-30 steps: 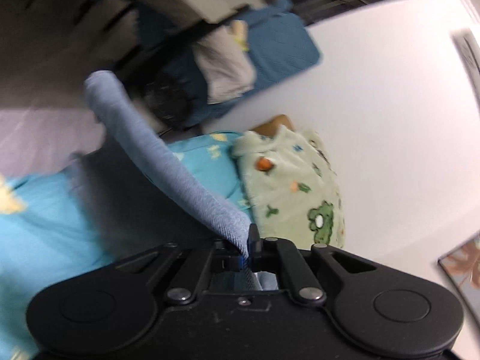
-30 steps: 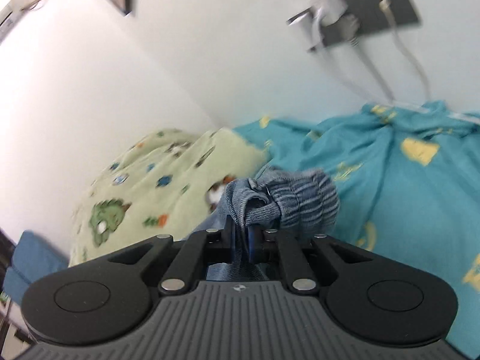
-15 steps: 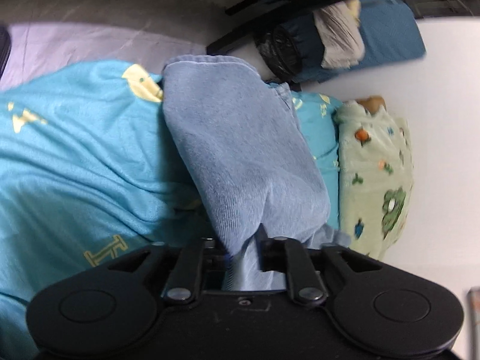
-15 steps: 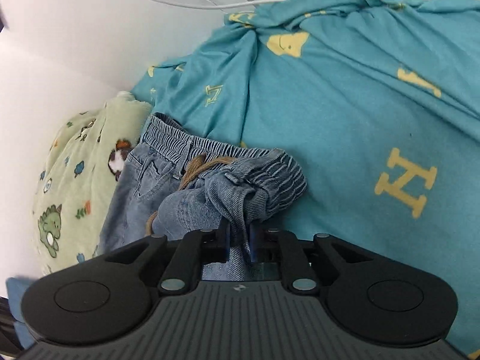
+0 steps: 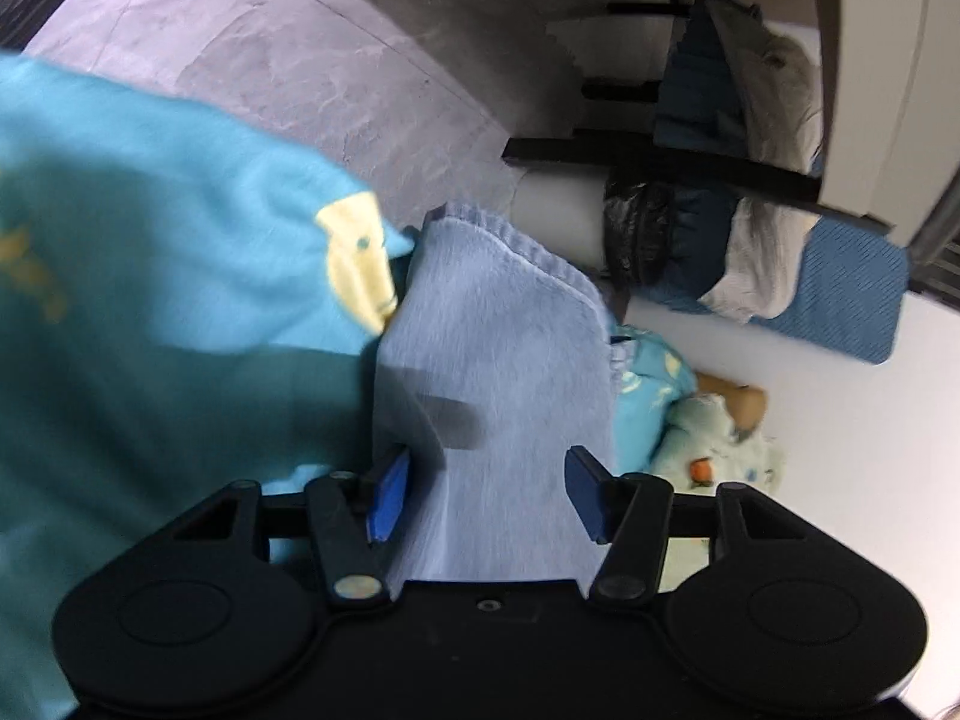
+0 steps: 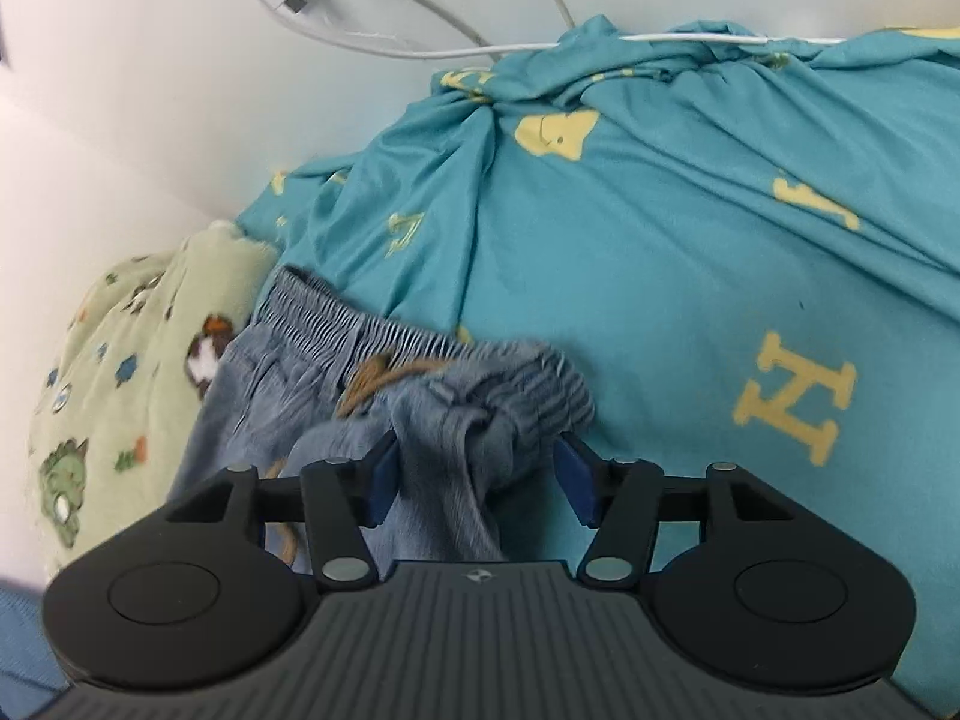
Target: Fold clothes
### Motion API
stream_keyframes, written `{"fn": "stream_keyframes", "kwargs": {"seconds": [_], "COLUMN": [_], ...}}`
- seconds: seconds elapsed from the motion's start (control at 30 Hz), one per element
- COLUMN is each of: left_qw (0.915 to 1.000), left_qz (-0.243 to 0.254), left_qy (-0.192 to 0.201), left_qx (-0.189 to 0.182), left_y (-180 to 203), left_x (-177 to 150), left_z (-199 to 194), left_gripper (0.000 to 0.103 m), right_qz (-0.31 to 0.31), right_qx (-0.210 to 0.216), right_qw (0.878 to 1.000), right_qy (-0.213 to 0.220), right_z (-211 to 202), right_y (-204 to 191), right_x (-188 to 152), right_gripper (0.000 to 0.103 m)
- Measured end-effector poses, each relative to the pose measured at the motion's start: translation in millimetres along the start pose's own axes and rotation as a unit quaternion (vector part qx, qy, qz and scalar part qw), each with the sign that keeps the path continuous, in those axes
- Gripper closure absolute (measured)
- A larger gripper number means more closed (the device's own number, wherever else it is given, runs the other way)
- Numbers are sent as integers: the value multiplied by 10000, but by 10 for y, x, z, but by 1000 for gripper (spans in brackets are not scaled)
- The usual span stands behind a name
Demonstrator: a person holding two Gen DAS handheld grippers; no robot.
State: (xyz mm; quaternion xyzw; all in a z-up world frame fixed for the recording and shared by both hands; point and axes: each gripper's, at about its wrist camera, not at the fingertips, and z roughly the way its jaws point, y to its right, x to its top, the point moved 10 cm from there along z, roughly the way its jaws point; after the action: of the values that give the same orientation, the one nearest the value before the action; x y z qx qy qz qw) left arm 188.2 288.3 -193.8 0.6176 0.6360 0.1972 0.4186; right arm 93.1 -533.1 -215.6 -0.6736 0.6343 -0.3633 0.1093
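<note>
A pair of light blue denim shorts lies on a teal sheet. In the left wrist view the leg end of the shorts [image 5: 498,360] lies flat, and my left gripper [image 5: 486,486] is open just over it, holding nothing. In the right wrist view the elastic waistband [image 6: 384,336] with a brown drawstring lies bunched, and my right gripper [image 6: 477,480] is open with a fold of denim [image 6: 456,450] loose between the blue pads.
The teal sheet with yellow letters [image 6: 690,276] covers the bed. A green dinosaur-print cloth [image 6: 126,348] lies left of the shorts, also in the left wrist view [image 5: 720,450]. White cables [image 6: 420,42] run along the wall. A blue cushion [image 5: 840,294] sits on the floor.
Both grippers have opened and let go of the shorts, which now lie on the sheet. One second ago both held the shorts up in the air.
</note>
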Motion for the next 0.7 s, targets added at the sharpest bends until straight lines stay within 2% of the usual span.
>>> {"fn": "stream_keyframes", "kwargs": {"seconds": [0.13,0.2,0.23,0.3,0.4,0.47,0.57,0.63,0.7], "left_qw": [9987,9977,9979,9988,9990,9990,9994,9984,9979], "left_qz": [351,501,473,352,269,289,123,-112,-6], "left_qy": [-375,-443,-438,-336,62,212,278,425,543], "left_qx": [18,55,56,-49,-349,-269,187,344,363], "left_y": [81,94,88,83,130,94,-127,-262,-251], "left_x": [30,19,18,41,202,288,400,504,611], "left_z": [220,271,272,218,86,33,37,10,18], "left_gripper": [50,50,50,50,49,48,48,48,48], "right_qz": [116,-74,-172,-239,-483,-885,-1064,-755,-317], "right_qx": [-8,38,81,316,877,1090,975,530,16], "right_qw": [9998,9997,9993,9977,9894,9796,9754,9859,9947], "right_qy": [133,249,330,554,1052,1436,1668,1396,973], "right_z": [30,-5,-32,-144,-454,-640,-671,-491,-277], "right_y": [-53,-123,-165,-273,-539,-749,-800,-585,-293], "right_x": [31,24,29,45,111,138,160,160,134], "right_gripper": [48,63,67,77,79,79,79,79,79]}}
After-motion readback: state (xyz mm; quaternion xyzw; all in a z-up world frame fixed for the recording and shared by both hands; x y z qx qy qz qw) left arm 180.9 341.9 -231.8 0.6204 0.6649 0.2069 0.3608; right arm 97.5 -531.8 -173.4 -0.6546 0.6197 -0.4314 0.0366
